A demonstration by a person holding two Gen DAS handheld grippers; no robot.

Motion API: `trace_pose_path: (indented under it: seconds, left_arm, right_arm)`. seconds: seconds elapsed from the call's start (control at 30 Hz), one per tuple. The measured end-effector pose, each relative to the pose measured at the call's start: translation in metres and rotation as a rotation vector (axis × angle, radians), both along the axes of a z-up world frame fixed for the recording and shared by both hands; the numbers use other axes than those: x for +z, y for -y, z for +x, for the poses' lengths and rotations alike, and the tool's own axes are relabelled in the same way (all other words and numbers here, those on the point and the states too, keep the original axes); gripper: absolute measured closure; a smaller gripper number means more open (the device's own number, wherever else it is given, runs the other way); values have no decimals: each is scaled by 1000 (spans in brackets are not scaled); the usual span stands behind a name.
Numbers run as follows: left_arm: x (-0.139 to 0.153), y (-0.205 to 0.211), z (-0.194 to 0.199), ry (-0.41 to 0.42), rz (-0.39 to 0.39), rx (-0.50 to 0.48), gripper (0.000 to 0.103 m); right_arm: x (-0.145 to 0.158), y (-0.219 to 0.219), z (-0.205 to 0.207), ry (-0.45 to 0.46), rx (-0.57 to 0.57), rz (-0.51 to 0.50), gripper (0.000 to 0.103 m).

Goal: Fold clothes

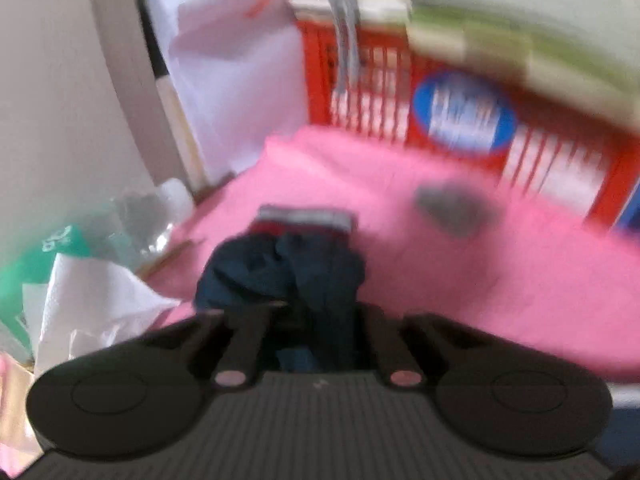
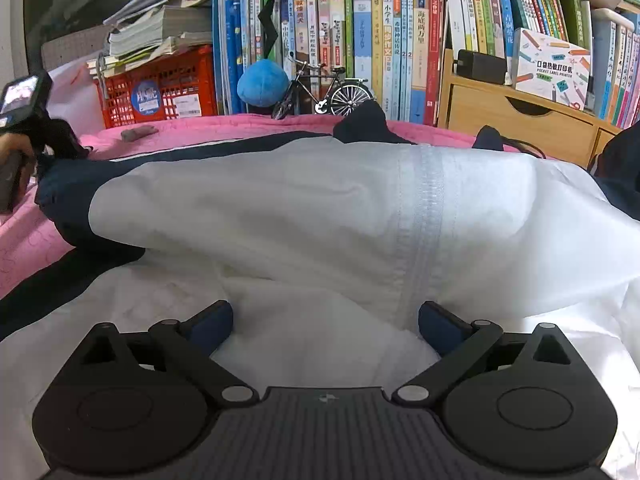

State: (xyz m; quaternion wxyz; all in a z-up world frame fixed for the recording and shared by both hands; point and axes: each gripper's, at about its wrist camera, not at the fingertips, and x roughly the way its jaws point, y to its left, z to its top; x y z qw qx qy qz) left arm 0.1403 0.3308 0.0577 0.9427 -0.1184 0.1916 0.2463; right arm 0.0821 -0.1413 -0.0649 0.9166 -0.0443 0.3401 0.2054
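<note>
Okay, your left hand-held gripper [image 1: 308, 312] is pinching a bunched navy cuff of the jacket [image 2: 320, 216], blurry view, over the pink quilt [image 1: 460, 264]. Your right hand-held gripper [image 2: 325, 326] sits spread wide, fingers [image 2: 210, 322] resting on the white jacket panel, nothing clamped. The jacket lies sprawled across the quilt, red crate [image 2: 168, 84] and bookshelf [image 2: 400, 32] behind it.

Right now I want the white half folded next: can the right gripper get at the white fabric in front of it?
Probably yes: the right gripper has its jaws open, with the white fabric lying directly between and ahead of them, nothing covering it.
</note>
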Motion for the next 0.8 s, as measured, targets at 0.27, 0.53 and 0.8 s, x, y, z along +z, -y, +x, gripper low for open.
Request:
trace_pose_path:
  seconds: [0.27, 0.53, 0.8]
  left_arm:
    - [29, -34, -37, 173, -39, 46, 81]
    - [-82, -57, -5, -271, -196, 199, 77]
    - [-88, -17, 4, -293, 10, 171, 59]
  right_arm:
    - [0, -2, 0, -2, 0, 0, 1]
    - [-1, -4, -1, -1, -1, -2, 0]
    - [-1, -3, 0, -2, 0, 1, 0]
